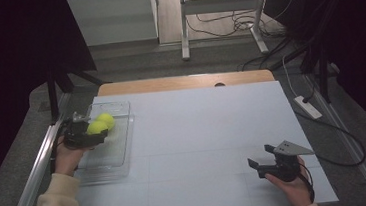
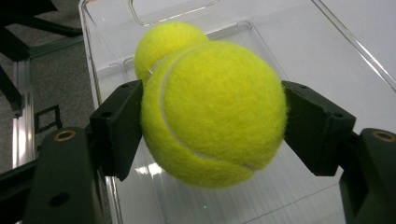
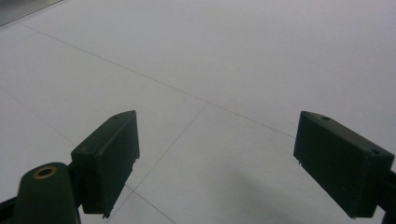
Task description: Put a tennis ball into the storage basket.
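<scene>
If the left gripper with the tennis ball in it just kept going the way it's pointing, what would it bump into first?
Most likely the second tennis ball, which sits just beyond the held tennis ball in the clear tray. The left gripper points toward it, though from these pictures I cannot tell whether the two balls touch.

In the left gripper view the held tennis ball (image 2: 212,112) covers most of the second ball (image 2: 163,44) behind it — whether the two touch cannot be told. The clear tray (image 2: 100,28) is cut off by the top and right edges. In the high view the left tool (image 1: 89,135) hides the tray's near-left wall, and the surface (image 1: 198,131) runs out past the bottom edge.
</scene>
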`<action>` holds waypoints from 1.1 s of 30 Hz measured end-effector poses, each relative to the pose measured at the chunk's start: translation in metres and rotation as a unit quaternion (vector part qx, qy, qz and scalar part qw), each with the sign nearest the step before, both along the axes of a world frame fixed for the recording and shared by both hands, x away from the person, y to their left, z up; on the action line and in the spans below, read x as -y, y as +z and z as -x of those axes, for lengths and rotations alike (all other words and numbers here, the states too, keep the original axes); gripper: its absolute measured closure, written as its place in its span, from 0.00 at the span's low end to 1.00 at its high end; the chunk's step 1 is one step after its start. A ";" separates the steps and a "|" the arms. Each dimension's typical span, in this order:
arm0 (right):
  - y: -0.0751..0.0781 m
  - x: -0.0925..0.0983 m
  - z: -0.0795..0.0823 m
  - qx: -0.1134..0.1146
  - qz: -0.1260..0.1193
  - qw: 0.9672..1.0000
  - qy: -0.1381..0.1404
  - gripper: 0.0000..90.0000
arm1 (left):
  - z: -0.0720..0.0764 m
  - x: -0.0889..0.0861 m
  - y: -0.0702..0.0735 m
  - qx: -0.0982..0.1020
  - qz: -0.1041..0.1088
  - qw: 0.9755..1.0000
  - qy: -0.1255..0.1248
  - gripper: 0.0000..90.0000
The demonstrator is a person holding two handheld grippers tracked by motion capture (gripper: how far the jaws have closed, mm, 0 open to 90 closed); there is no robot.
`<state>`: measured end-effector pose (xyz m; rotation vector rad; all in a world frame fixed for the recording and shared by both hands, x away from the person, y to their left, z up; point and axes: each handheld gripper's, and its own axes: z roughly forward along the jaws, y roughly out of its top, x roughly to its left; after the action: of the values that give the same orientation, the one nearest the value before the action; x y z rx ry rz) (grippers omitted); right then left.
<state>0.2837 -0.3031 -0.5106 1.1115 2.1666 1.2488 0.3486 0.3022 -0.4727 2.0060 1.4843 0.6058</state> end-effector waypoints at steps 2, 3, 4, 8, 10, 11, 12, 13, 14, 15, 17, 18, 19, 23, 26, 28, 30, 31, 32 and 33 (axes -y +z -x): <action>0.000 0.000 0.000 0.000 0.000 1.000 0.000 0.16 | 0.000 0.000 0.001 0.000 -0.002 1.000 0.004 0.29; 0.000 0.000 0.000 0.000 0.000 1.000 0.000 0.16 | 0.000 0.000 0.001 0.002 -0.002 1.000 0.005 0.29; 0.000 0.000 0.000 0.000 0.000 1.000 0.000 0.16 | 0.001 0.000 0.001 0.005 0.000 1.000 0.005 0.27; 0.000 0.000 0.000 0.001 -0.001 1.000 0.001 0.16 | 0.005 0.000 0.006 0.025 0.013 1.000 0.005 0.17; 0.000 0.000 0.000 0.000 -0.001 1.000 0.001 0.16 | 0.008 0.000 0.008 0.036 0.020 0.999 0.001 0.15; 0.000 0.000 0.000 0.000 -0.001 1.000 0.001 0.16 | 0.009 0.000 0.009 0.040 0.022 0.999 -0.001 0.15; 0.000 0.000 0.000 0.000 0.000 1.000 0.001 0.16 | 0.009 0.000 0.009 0.044 0.025 0.999 -0.002 0.15; 0.000 -0.001 0.000 0.000 0.000 1.000 0.001 0.16 | 0.010 0.000 0.009 0.048 0.028 0.998 -0.003 0.14; 0.000 -0.001 0.000 0.001 0.000 1.000 0.001 0.16 | 0.010 0.000 0.009 0.050 0.030 0.998 -0.004 0.14; 0.000 -0.001 0.000 0.002 0.000 1.000 0.001 0.16 | 0.011 0.000 0.008 0.055 0.031 0.998 -0.009 0.13; 0.001 -0.001 0.001 0.004 0.000 1.000 0.000 0.16 | 0.013 0.000 0.008 0.060 0.038 0.997 -0.012 0.13; 0.001 -0.001 0.001 0.004 0.000 1.000 0.000 0.16 | 0.013 0.000 0.008 0.060 0.038 0.997 -0.012 0.12; 0.000 -0.001 0.000 0.004 0.001 1.000 -0.001 0.16 | 0.013 -0.001 0.008 0.064 0.045 0.997 -0.015 0.12; 0.000 0.000 0.000 0.002 0.000 1.000 0.000 0.16 | 0.017 -0.001 0.010 0.075 0.060 0.995 -0.019 0.11; 0.000 0.000 0.000 0.001 -0.001 1.000 0.001 0.16 | 0.021 0.001 0.011 0.081 0.065 0.994 -0.026 0.10; -0.001 0.000 -0.001 0.001 -0.001 1.000 0.001 0.16 | 0.024 0.003 0.011 0.086 0.068 0.993 -0.034 0.09; -0.001 0.000 -0.002 -0.001 -0.002 1.000 0.003 0.16 | 0.026 0.005 0.011 0.090 0.072 0.993 -0.038 0.09; -0.002 -0.001 -0.002 -0.002 -0.003 1.000 0.004 0.16 | 0.027 0.005 0.011 0.092 0.074 0.992 -0.039 0.09; -0.002 -0.001 -0.003 -0.002 -0.004 1.000 0.004 0.16 | 0.028 0.006 0.012 0.094 0.075 0.992 -0.040 0.09; -0.002 -0.001 -0.003 -0.003 -0.005 1.000 0.006 0.16 | 0.028 0.006 0.013 0.095 0.075 0.992 -0.040 0.09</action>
<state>0.2870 -0.3021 -0.5130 1.1101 2.1768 1.2629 0.3202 0.2966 -0.4601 1.8285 1.2918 0.6142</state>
